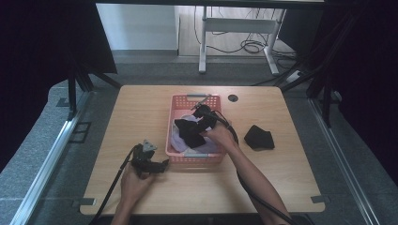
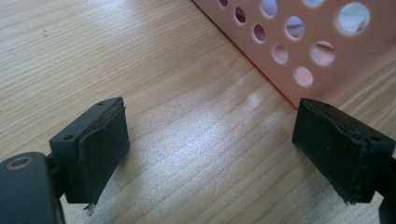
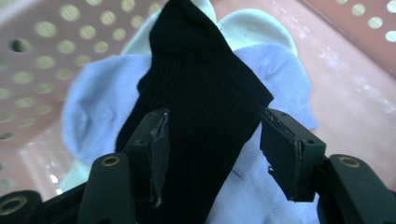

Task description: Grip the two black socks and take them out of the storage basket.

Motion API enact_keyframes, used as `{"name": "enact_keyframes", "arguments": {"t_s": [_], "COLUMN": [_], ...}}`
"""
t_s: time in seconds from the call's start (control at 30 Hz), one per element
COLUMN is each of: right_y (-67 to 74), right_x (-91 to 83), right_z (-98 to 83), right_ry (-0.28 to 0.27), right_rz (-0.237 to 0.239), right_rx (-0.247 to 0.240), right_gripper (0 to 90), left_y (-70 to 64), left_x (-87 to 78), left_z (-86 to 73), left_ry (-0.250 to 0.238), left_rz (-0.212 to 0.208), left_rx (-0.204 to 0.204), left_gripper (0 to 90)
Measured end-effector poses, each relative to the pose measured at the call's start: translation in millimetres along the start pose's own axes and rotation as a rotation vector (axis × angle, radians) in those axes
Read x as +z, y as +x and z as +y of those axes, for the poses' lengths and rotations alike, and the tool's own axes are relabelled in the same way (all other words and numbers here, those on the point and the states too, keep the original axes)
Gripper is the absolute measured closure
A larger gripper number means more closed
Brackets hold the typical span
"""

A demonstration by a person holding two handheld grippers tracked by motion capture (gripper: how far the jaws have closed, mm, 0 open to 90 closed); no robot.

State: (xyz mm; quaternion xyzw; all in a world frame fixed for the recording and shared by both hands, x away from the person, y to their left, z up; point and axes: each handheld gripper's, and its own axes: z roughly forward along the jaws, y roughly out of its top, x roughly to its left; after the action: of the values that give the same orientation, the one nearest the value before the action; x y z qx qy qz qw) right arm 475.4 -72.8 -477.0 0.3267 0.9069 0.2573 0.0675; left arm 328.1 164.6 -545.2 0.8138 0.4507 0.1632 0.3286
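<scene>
On the light wooden table (image 1: 141, 112) stands one pink plastic basket with round holes in its walls (image 1: 174, 104), set a little right of the middle. Inside it I count one black ribbed sock (image 3: 196, 98) lying on top of a heap of pale socks: one lavender sock (image 3: 93, 107) and at least one white sock (image 3: 247, 28); how many more lie under them I cannot tell. A second black piece, a folded black cloth (image 1: 259, 137), lies alone on the table to the right of the basket, well apart from it.

There are two grippers. The right gripper (image 3: 212, 149) reaches down into the basket from its near right side, its two jaws set either side of the black ribbed sock, which runs between them. The jaws stand parted and neither pad presses on the fabric, so the sock lies loose on the heap rather than gripped.

The left gripper (image 2: 212, 149) rests low over the table just beside the basket's near left corner, its jaws spread wide with bare wood between them, grasping nothing. The person's left hand (image 1: 135, 180) holds it near the table's near edge.
</scene>
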Motion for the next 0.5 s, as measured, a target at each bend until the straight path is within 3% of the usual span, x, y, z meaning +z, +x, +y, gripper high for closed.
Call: {"name": "enact_keyframes", "arguments": {"t_s": [0.2,0.27,0.4,0.5], "right_y": [5.9,7.4,10.5,13.4], "right_x": [14.3,17.2,17.1,13.4], "right_z": [6.5,6.9,7.2,7.9], "right_ry": [0.07,0.084,0.089,0.082], "right_rz": [-0.035,-0.036,-0.02,-0.026], "right_rx": [-0.008,-0.008,-0.027,-0.038], "right_gripper": [47.2,55.4,80.4,83.4], "left_y": [-0.2,-0.2,-0.2,-0.1], "left_x": [0.1,0.1,0.1,0.1], "left_z": [0.0,0.0,0.0,0.0], "left_ry": [-0.002,-0.002,-0.002,-0.001], "left_rz": [-0.001,-0.001,-0.002,-0.001], "left_rx": [-0.002,-0.002,-0.001,0.0], "left_gripper": [10.4,10.4,10.4,10.4]}}
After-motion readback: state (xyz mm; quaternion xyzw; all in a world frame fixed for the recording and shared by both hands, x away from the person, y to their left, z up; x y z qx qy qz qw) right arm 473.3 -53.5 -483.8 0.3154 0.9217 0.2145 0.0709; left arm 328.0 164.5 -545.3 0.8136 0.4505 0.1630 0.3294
